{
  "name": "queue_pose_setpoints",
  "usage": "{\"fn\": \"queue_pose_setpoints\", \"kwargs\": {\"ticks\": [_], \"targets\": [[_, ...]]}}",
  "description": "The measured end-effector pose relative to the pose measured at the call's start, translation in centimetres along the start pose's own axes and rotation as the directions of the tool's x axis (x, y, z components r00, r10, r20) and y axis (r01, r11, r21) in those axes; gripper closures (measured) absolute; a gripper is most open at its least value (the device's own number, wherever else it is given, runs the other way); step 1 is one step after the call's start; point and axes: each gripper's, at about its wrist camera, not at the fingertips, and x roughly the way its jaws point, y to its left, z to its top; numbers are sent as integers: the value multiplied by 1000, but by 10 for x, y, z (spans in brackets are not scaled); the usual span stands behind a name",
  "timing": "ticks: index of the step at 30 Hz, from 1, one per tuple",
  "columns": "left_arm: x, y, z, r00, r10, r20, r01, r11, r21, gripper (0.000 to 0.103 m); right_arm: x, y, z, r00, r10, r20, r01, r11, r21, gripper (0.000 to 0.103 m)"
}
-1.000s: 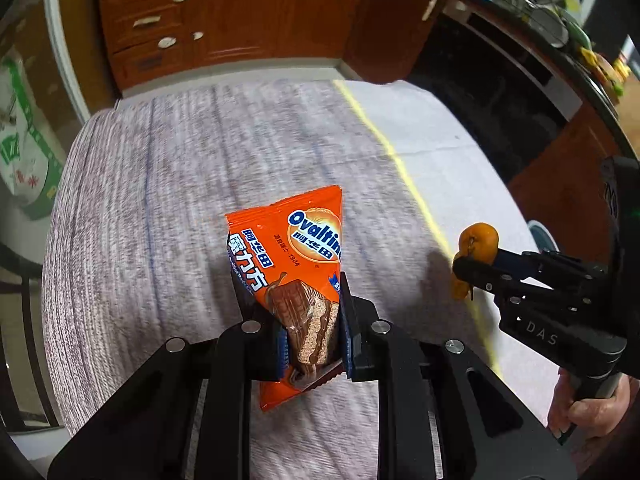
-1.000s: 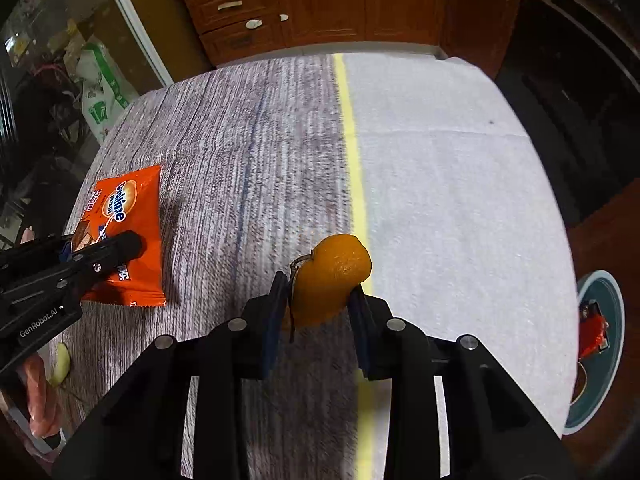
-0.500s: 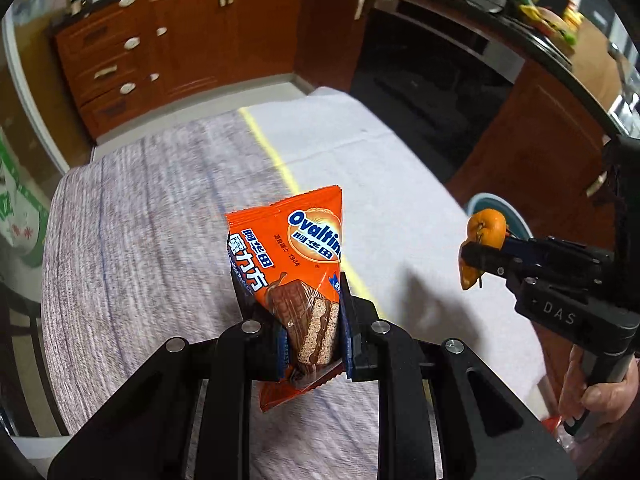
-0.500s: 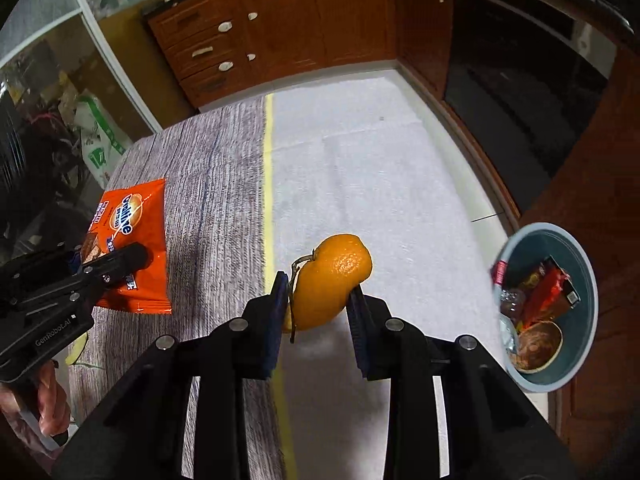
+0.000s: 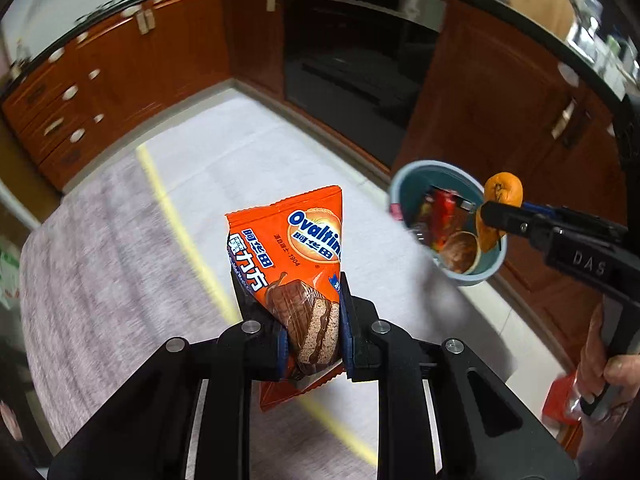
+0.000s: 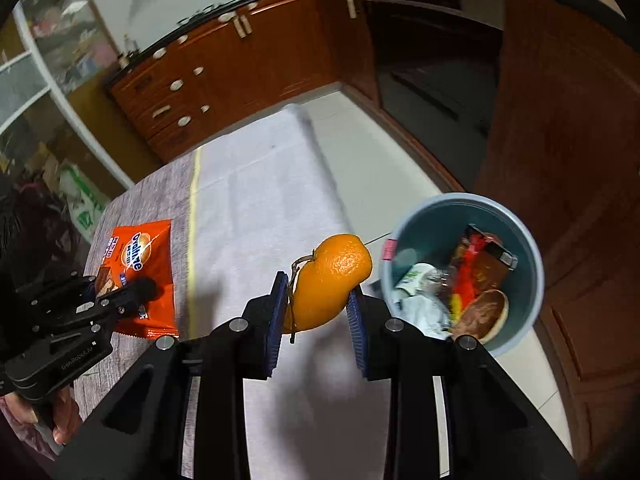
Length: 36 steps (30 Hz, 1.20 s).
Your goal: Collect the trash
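1. Left wrist view: the left gripper (image 5: 312,320) is clamped on an orange Ovaltine snack wrapper (image 5: 296,264), held upright above the cloth-covered table (image 5: 120,260). Past the table's right edge stands the blue trash bin (image 5: 472,276), holding wrappers. The right gripper (image 5: 490,216) pinches an orange peel (image 5: 505,192) over the bin's rim.

2. Right wrist view: the right gripper (image 6: 318,308) grips the orange peel (image 6: 332,280) just left of the trash bin (image 6: 528,248). Farther left of the bin, the left gripper (image 6: 132,292) holds the wrapper (image 6: 140,256) above the table (image 6: 260,208).
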Motion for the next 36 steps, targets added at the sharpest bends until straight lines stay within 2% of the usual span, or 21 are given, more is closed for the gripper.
{"fn": "queue_pose_setpoints", "kwargs": {"ticks": [9,16,21,23,24,25,28,30,31,35,36], "targets": [[63,-95,33,995,-73,-68,82,986,146,83,-4,-113,-5,995,-99,-29,102,983,154,75],[111,-134,46,987,-86,-133,111,974,196,83,24,-156,-8,989,-100,-107,121,971,208,75],[135,-143,54,983,-92,-161,125,970,210,83,39,-163,-4,987,-95,-128,121,969,214,74],[141,-144,59,982,-88,-169,124,968,216,82,42,-166,-1,987,-89,-134,117,968,221,70],[143,-145,60,981,-86,-172,123,968,219,73,44,-167,0,987,-87,-134,116,967,226,66],[145,-147,61,982,-78,-171,116,968,224,60,44,-170,1,988,-79,-131,109,966,234,57],[147,-152,62,989,-50,-141,84,967,241,45,44,-172,2,990,-76,-118,103,965,242,38],[149,-153,62,988,-48,-147,83,967,241,45,43,-173,3,991,-75,-111,100,964,248,33],[150,-153,63,987,-47,-151,83,967,240,45,41,-174,3,992,-71,-107,96,962,257,27],[152,-154,63,987,-40,-153,76,968,238,41,38,-176,2,992,-67,-106,95,954,283,21],[150,-153,63,988,-38,-151,74,968,238,40,37,-178,1,992,-67,-108,96,951,293,16]]}}
